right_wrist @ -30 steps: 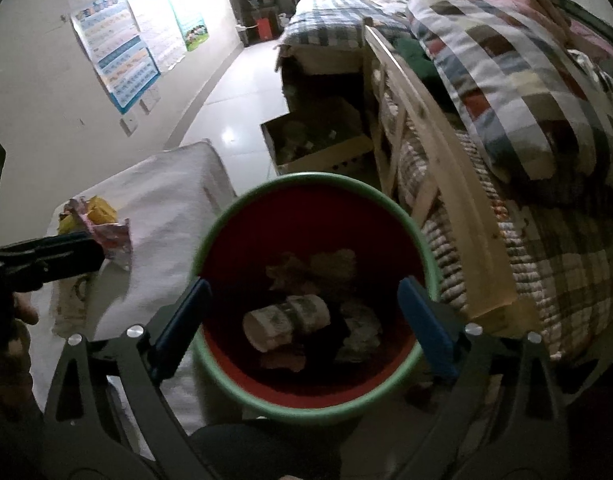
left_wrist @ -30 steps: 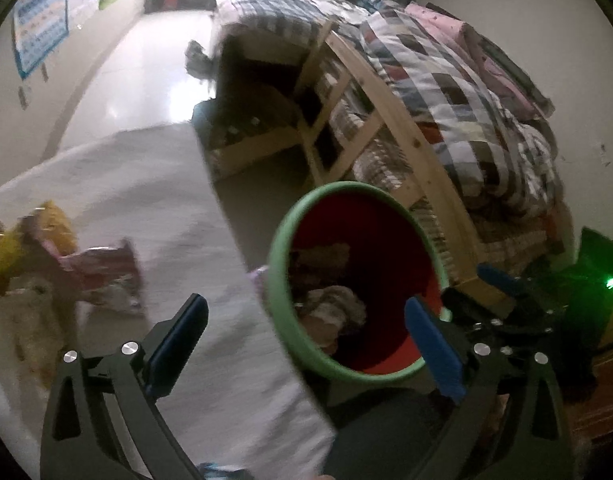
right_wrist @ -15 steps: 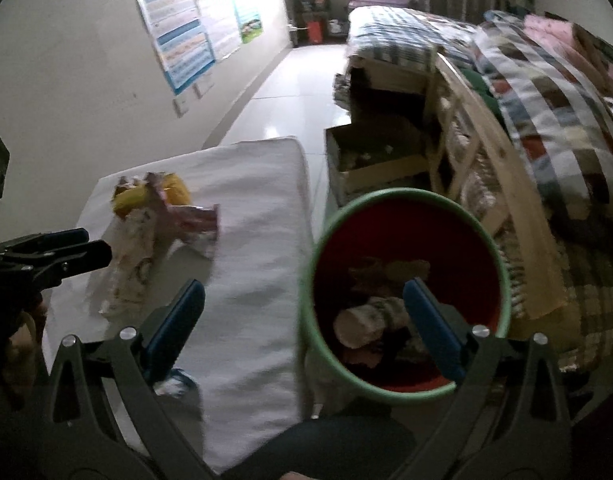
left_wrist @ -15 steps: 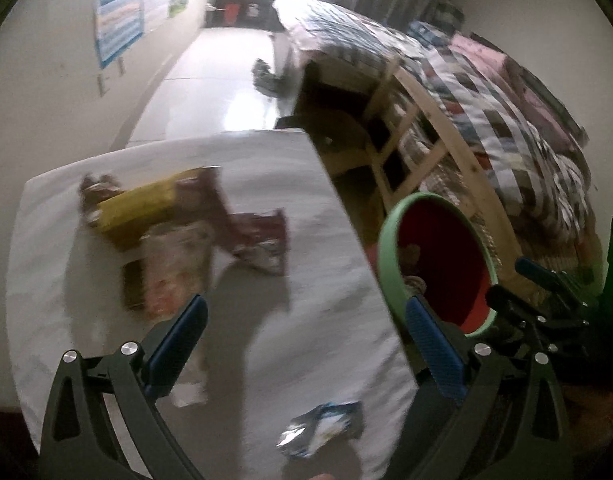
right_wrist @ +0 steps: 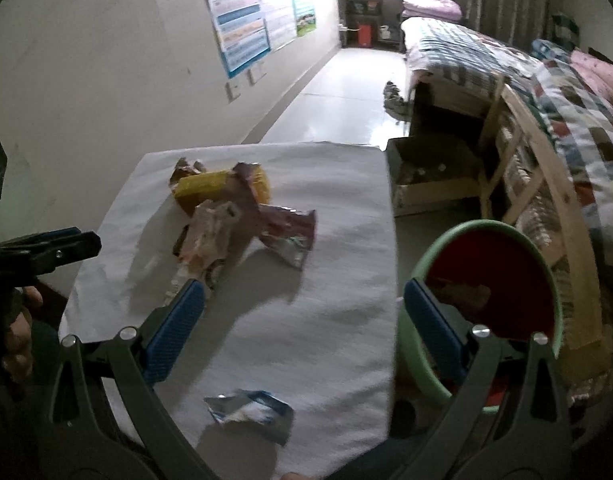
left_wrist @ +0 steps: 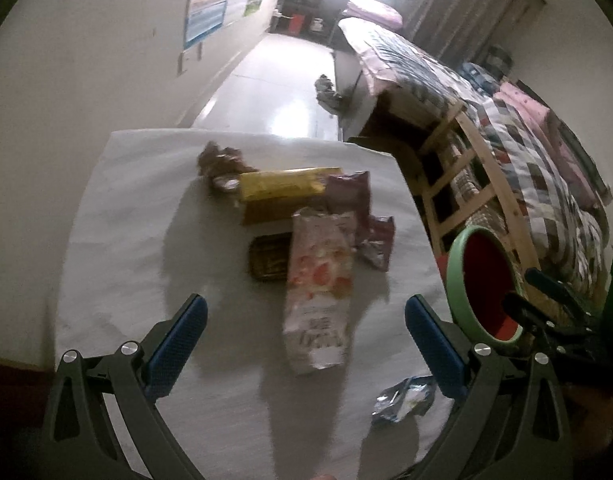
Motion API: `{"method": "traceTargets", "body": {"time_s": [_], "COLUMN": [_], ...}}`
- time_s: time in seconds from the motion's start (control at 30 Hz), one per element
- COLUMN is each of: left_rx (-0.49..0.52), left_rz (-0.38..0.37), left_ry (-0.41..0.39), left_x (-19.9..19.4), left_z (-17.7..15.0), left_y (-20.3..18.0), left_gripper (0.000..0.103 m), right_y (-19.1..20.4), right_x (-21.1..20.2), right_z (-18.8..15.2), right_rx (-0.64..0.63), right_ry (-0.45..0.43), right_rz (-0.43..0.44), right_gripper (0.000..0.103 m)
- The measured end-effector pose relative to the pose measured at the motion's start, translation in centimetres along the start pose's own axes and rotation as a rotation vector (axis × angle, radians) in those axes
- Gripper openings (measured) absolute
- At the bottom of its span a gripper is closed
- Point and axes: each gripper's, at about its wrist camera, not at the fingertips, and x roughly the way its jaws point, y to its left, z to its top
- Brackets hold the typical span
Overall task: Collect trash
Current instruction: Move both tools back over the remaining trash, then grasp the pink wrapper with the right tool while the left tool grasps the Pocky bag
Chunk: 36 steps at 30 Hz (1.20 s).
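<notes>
Both sets of tongs hang spread wide and empty over a tabletop (left_wrist: 118, 216) draped in soft white cloth: the left tongs (left_wrist: 304, 338) and the right tongs (right_wrist: 304, 326), each with ribbed blue pads. At the cloth's centre lies a heap of crinkled wrappers: a long white pouch printed with pink fruit (left_wrist: 318, 280), a flat yellow packet (left_wrist: 284, 190) at its 11 o'clock, a glossy maroon wrapper (left_wrist: 376, 246) at 2 o'clock. A torn foil scrap (left_wrist: 404, 398) lies alone near the front edge. Off the tabletop at 3 o'clock stands a round red bucket with a green rim (right_wrist: 494, 280), holding crumpled trash.
</notes>
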Motion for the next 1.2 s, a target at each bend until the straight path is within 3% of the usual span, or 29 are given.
{"method": "traceTargets", "body": {"time_s": [0.33, 0.87, 0.93, 1.0, 1.2], "left_rx": [-0.014, 0.034, 0.027, 0.013, -0.009], "left_rz": [-0.018, -0.018, -0.019, -0.032, -0.067], "left_ry": [0.053, 0.237, 0.252, 0.276, 0.279], "left_x": [2.2, 12.3, 13.3, 14.1, 13.7], "left_z": [-1.0, -1.1, -1.1, -1.3, -1.8], "left_y": [1.8, -1.5, -1.6, -1.4, -0.1], "left_gripper": [0.095, 0.093, 0.087, 0.063, 0.057], "right_y": [2.5, -0.7, -1.0, -1.1, -0.7], "right_x": [3.5, 7.6, 8.3, 8.8, 11.3], "right_z": [1.0, 1.7, 1.9, 2.1, 2.5], "right_rx": [-0.047, -0.049, -0.049, -0.048, -0.052], "right_ry": [0.042, 0.096, 0.103, 0.107, 0.124], "right_rz": [0.005, -0.027, -0.024, -0.019, 0.01], "right_gripper": [0.098, 0.098, 0.098, 0.098, 0.098]}}
